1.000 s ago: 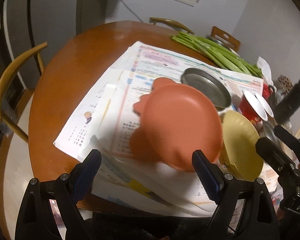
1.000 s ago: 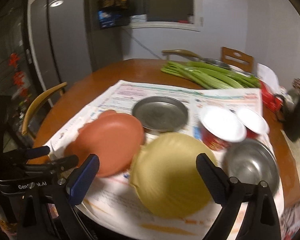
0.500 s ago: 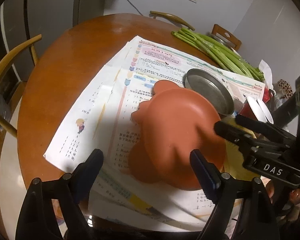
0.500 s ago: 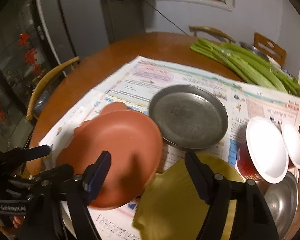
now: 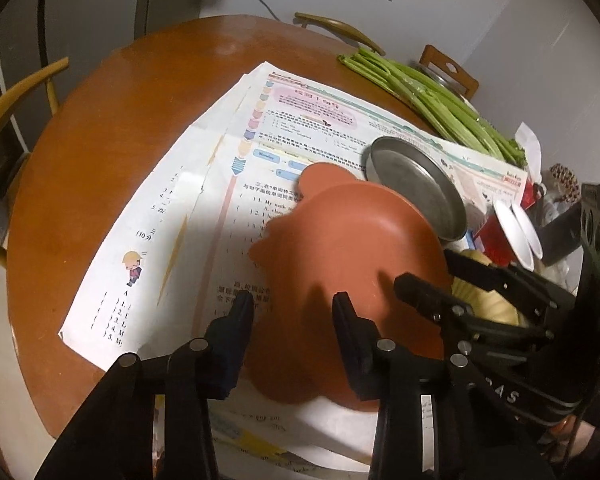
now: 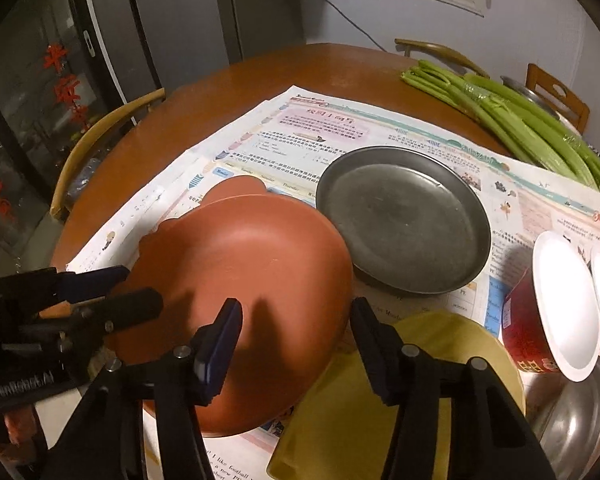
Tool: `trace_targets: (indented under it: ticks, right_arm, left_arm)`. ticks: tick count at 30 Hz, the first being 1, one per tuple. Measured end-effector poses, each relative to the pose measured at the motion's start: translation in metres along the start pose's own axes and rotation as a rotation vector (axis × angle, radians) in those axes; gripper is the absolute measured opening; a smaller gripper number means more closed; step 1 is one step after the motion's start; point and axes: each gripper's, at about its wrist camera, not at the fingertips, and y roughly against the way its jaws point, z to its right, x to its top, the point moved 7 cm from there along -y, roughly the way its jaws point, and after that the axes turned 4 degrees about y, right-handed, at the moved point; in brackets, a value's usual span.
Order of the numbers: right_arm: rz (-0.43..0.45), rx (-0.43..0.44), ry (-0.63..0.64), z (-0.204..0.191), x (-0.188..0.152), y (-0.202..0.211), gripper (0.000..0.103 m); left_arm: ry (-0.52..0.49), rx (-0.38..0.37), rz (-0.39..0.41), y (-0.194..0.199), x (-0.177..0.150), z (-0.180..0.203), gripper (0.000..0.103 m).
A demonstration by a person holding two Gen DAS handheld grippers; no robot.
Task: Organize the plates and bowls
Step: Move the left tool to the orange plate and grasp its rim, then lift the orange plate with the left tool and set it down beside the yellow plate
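Lying on sheets of printed paper that cover the near half of a round wooden table, the terracotta plate has two small ear-like lobes on its rim pointing away toward the table's far-left side, so its long axis runs from the near edge toward those lobes. Its right rim sits just beside a grey metal plate; a yellow plate lies at its near right, close to the table edge. Bare wood stays open to the left and far side, while celery stalks, red paper cups and a steel bowl crowd the right.

The left gripper hovers over the terracotta plate's near rim, fingers parted — gripping nothing. The right gripper hangs just beside it, likewise spread and empty, over the gap between terracotta and yellow plates.
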Motion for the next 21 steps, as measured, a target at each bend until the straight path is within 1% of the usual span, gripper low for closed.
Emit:
trace_targets:
  ticks: [2,5,10,13,17,21]
  right_arm:
    - [0.011,0.032,-0.005,-0.006,0.003,0.003,0.057]
    - [0.033,0.019,0.009,-0.014,0.01,0.007,0.056]
    - [0.05,0.043,-0.018,-0.022,0.027,0.008,0.057]
    - [0.059,0.057,-0.035,-0.027,0.037,0.006,0.057]
    - [0.057,0.074,-0.059,-0.032,0.047,-0.002,0.057]
    - [0.041,0.082,-0.076,-0.035,0.05,-0.013,0.057]
  left_arm:
    - [0.005,0.0,0.005,0.002,0.004,-0.002,0.038]
    - [0.011,0.015,0.027,0.005,0.013,-0.007,0.038]
    - [0.041,0.016,0.044,0.008,0.032,-0.021,0.038]
    - [0.041,0.039,0.07,0.01,0.051,-0.03,0.038]
    - [0.055,0.048,0.088,0.008,0.072,-0.039,0.038]
    - [0.062,0.057,0.093,0.0,0.082,-0.046,0.038]
